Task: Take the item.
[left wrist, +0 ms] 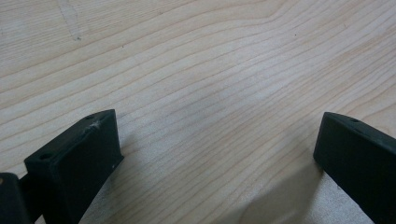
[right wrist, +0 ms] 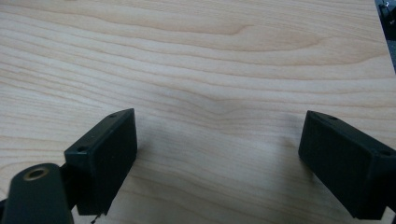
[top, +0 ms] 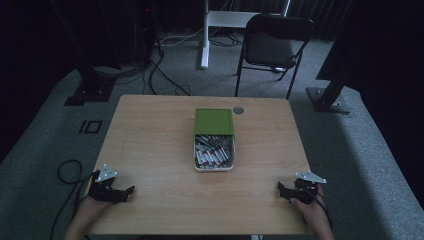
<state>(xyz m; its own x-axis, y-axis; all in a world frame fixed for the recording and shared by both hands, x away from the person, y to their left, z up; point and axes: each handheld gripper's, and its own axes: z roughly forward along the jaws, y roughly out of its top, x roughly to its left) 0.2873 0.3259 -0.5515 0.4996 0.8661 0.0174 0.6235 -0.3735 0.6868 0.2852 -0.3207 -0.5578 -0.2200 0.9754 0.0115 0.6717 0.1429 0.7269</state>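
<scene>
Both claws, left claw (top: 131,190) and right claw (top: 280,188), rest spread and empty at near desk (top: 150,150) corners; tray of tubes (top: 214,152), green lid (top: 214,121) slid back, sits mid-desk.

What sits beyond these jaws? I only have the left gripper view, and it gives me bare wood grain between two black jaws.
Observer: A white tray of small tubes sits mid-table, apart from both grippers.
Operator: Is it covered?
Observer: Partly. A green lid lies over its far end; the near end is open.
Operator: Where's the left gripper relative to it?
Observer: Near the table's front left corner, jaws apart, nothing between them.
Operator: And the other one?
Observer: The right gripper rests near the front right corner, jaws also apart and empty.
</scene>
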